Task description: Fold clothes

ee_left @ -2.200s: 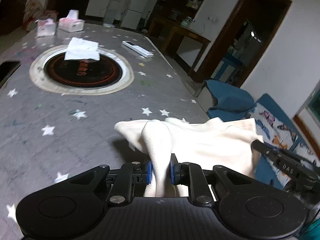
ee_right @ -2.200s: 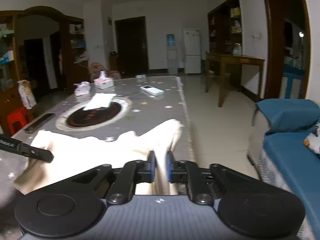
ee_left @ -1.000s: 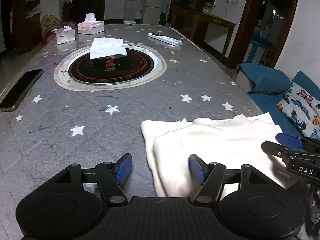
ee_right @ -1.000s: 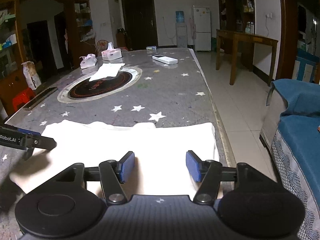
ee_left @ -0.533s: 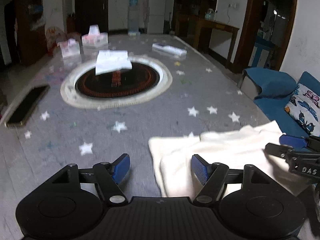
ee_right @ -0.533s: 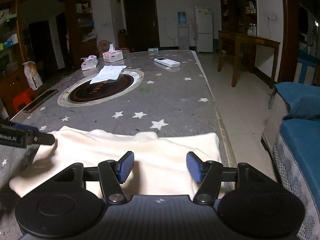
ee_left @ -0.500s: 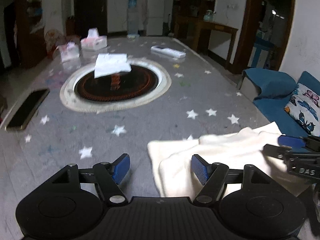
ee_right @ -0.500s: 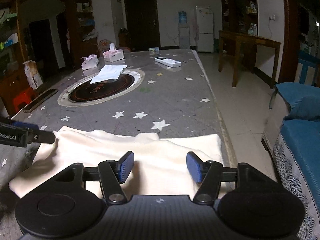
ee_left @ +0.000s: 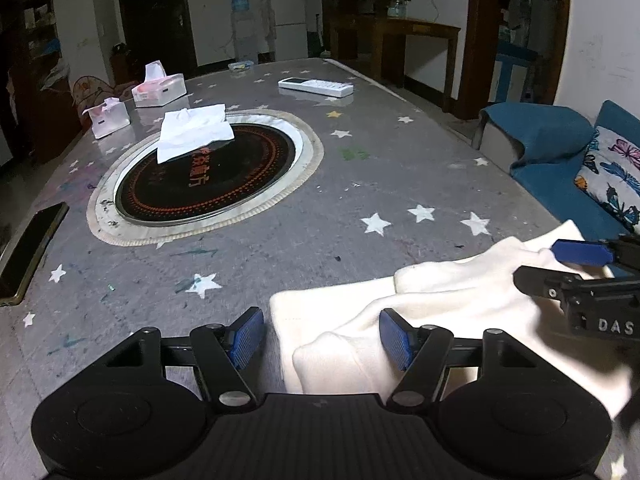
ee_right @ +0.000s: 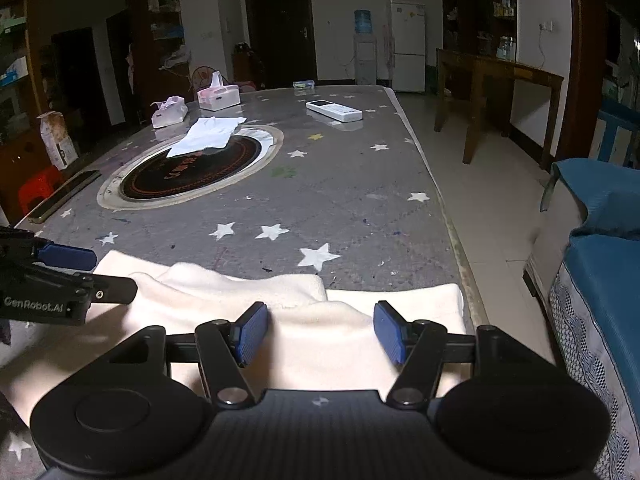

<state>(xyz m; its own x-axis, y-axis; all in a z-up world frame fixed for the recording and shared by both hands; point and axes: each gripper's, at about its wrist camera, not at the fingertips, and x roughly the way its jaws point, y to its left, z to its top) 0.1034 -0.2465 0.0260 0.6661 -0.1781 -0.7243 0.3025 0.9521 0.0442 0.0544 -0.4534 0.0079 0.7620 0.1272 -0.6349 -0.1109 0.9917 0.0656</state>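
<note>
the cream garment [ee_right: 304, 320] is laid folded at the table's [ee_right: 340, 184] near right edge. both the left gripper [ee_left: 322, 338] and the right gripper [ee_right: 316, 334] are held released above it. a fresh edge must be gripped next for another fold.

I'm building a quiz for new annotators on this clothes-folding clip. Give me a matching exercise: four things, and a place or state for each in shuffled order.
Things:
1. cream garment
2. white cloth
3. remote control
4. left gripper

Places or states:
A. open
B. far end of the table
C. lying at the table's near edge
D. on the round dark inset

Pairs: 1-C, 2-D, 3-B, 4-A
</note>
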